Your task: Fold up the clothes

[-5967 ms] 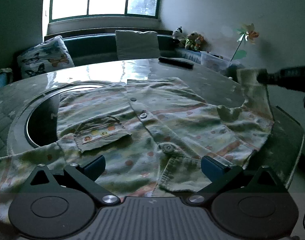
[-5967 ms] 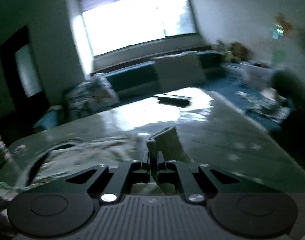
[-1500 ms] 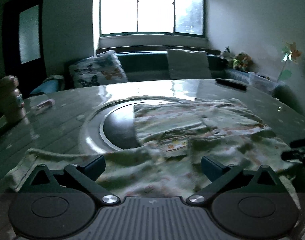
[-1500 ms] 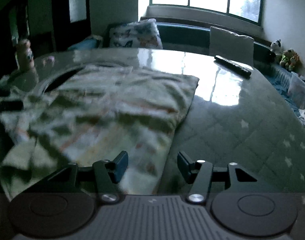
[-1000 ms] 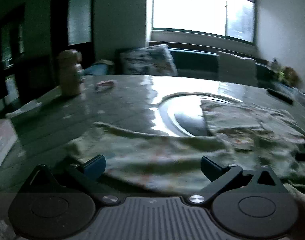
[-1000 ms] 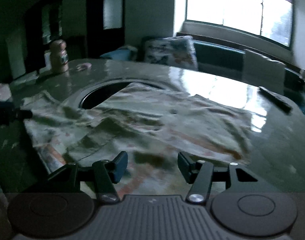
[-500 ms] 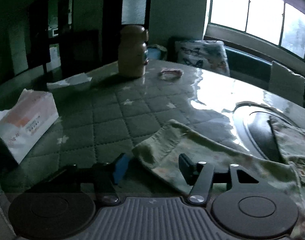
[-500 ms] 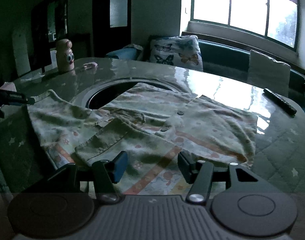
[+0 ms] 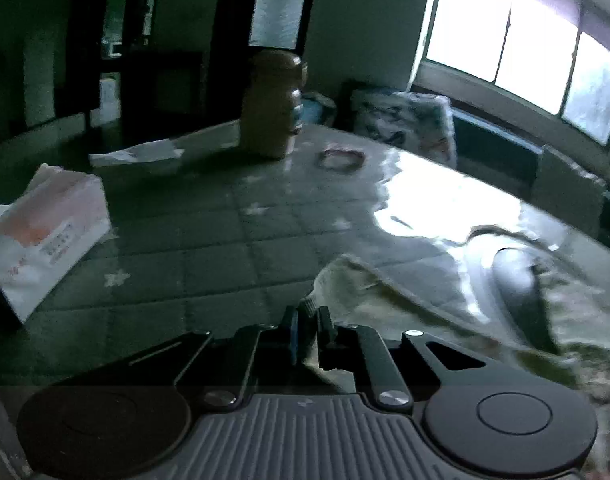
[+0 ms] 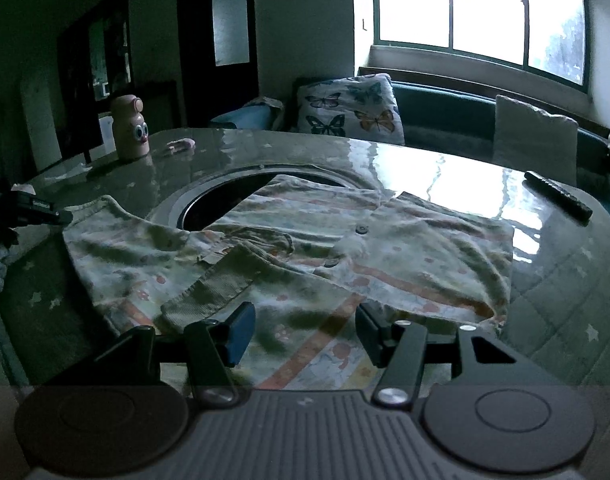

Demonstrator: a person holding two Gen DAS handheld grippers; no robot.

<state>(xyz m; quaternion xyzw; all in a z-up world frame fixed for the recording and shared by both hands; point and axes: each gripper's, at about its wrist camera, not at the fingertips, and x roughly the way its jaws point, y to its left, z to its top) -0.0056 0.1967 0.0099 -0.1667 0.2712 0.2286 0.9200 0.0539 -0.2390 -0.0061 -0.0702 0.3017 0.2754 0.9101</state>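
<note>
A tissue pack (image 9: 45,232) sits at the table's (image 9: 209,248) left edge. The left gripper (image 9: 308,326) is closing, pinching the sleeve tip of the patterned shirt (image 10: 305,248) spread across the table. The right gripper (image 10: 303,332) hovers half-open over the hem, empty.

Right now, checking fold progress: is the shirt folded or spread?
Mostly spread: the shirt lies open, buttons showing, one sleeve folded onto its front.

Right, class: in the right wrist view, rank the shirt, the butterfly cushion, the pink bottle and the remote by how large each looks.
1. shirt, by far the largest.
2. butterfly cushion.
3 and 4. pink bottle and remote: they look about alike. The shirt lies nearest the camera, so true sizes stay unsure.
</note>
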